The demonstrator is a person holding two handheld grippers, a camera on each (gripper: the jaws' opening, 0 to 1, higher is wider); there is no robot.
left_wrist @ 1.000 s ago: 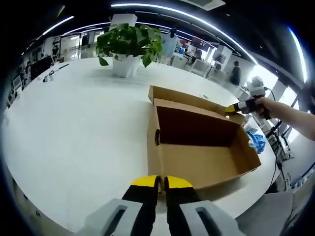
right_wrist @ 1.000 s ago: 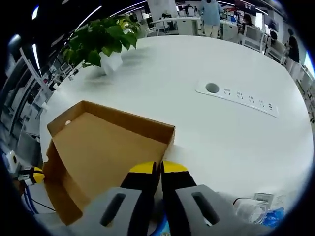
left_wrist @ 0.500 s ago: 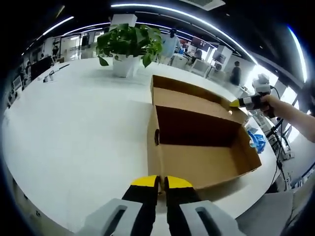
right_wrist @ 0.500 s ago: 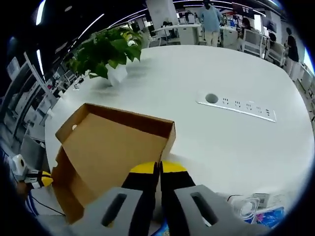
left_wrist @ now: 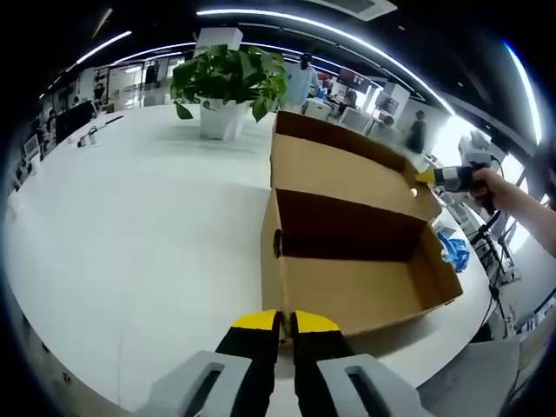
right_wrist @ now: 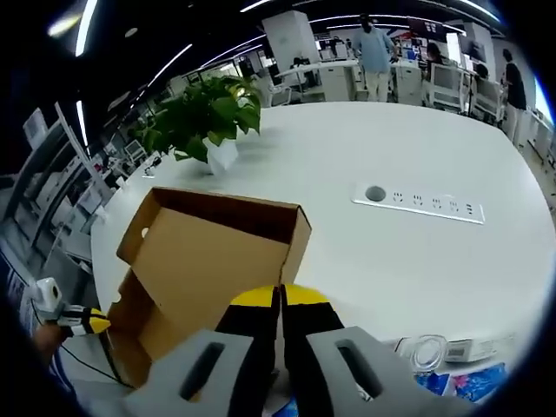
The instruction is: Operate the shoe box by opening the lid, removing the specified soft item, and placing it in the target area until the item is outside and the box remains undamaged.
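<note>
Brown corrugated shoe box [left_wrist: 352,265] sits on the white tabletop [left_wrist: 139,226], close to its near right edge, long axis running away from the left claw [left_wrist: 276,323] toward the right side of the left gripper view. Box is open, plain cardboard walls, interior looks bare from this angle, a finger cutout in the near end wall. The lid [left_wrist: 343,169] is hinged on the far long side and tilted up at an angle, side flaps folded inward. Left claw's yellow-tipped black jaws are pressed together with nothing between them, just short of the box's near end wall; contact cannot be told. Right claw [right_wrist: 280,300], jaws also closed, tips at the lid's raised edge [right_wrist: 208,252]; whether cardboard is pinched between them cannot be told. In the left gripper view the right claw [left_wrist: 439,176] sits at the lid's far right corner, held by a hand [left_wrist: 491,187]. Tabletop is smooth, glossy, oval, lots of open room left of and beyond the box. Potted plant [left_wrist: 228,82] in a white pot stands well beyond it. Inset power strip [right_wrist: 417,204] lies off to the side, and a blue plastic bag [left_wrist: 452,250] lies past the box's right wall.
</note>
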